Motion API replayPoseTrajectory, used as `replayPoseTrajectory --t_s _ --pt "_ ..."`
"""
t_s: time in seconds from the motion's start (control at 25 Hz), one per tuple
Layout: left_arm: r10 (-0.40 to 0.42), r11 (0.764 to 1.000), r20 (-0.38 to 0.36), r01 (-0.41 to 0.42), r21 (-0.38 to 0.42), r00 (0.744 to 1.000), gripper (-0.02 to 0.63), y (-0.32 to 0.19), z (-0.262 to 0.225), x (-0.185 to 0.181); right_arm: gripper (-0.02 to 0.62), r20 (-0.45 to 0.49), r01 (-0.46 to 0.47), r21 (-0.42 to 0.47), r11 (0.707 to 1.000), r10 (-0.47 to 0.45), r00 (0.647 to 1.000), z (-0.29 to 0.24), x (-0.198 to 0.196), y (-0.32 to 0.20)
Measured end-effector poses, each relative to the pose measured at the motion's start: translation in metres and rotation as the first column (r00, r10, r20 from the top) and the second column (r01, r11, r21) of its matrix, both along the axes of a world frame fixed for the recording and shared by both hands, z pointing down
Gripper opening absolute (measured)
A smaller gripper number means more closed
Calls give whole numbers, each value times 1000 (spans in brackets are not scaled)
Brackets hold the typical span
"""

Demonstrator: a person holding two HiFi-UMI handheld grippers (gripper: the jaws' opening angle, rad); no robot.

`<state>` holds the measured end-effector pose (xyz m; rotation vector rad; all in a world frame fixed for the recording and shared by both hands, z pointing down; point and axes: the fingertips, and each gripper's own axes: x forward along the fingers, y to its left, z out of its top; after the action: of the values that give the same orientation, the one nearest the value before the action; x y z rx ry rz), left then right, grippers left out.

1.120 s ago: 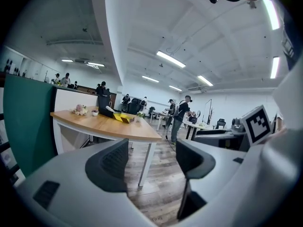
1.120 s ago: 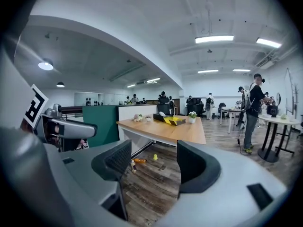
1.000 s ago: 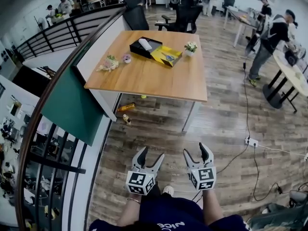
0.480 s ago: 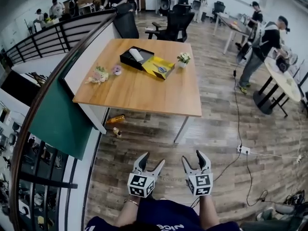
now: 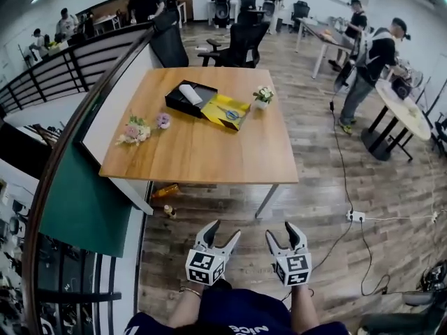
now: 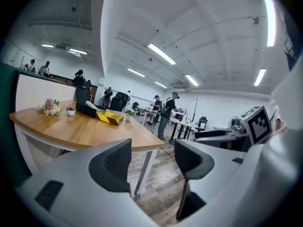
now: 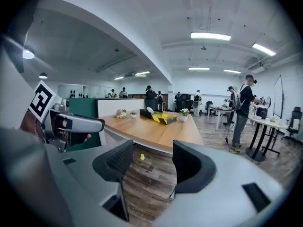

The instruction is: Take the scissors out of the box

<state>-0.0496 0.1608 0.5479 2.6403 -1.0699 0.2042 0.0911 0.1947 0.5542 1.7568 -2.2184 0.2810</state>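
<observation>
**Operator:** Which approach to the table (image 5: 209, 155) is unobstructed?

**Technician:** The near edge. The wooden floor (image 5: 230, 211) before it is open. A bottle (image 5: 165, 190) lies under the near-left corner, beside a table leg (image 5: 269, 202).

**Operator:** Left side?

**Technician:** Blocked. A partition wall (image 5: 80, 201) runs along that edge, with a railing (image 5: 49, 82) behind it.

**Operator:** Tabletop clearance?

**Technician:** The near half is bare. The far half carries a black box (image 5: 183, 102), a yellow tray (image 5: 218, 110) against it and a flower pot (image 5: 262, 96) just beside. A bouquet (image 5: 133, 132) lies near the left edge.

**Operator:** Far and right sides?

**Technician:** Office chairs (image 5: 241, 40) stand beyond the far edge. The right side is open floor, with a power strip (image 5: 356, 216) and cable (image 5: 340, 234) on it.
</observation>
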Motion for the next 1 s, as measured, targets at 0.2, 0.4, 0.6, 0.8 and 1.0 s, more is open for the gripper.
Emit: replayPoseTrajectory --t_s 0.2,0.4,0.6,0.8,1.0 --pt "38 999 19 -38 17 999 282 -32 -3 -20 267 -5 -7 -4 1000 7 1000 2 -28 -28" --pt "35 999 5 -36 22 999 282 -58 -6 -40 265 -49 26 -23 999 -27 998 6 -52 -48" --pt "3 1000 -42 -3 -2 999 279 -73 -4 -53 265 -46 33 -40 999 -35 998 6 -59 -60" --pt "-13 1000 -33 12 -13 999 268 -90 5 -52 265 -27 38 -64 997 -40 999 20 -54 -73" --pt "-73 997 -9 73 -27 997 268 -122 19 -58 265 12 66 -73 995 -65 998 35 -44 -108"
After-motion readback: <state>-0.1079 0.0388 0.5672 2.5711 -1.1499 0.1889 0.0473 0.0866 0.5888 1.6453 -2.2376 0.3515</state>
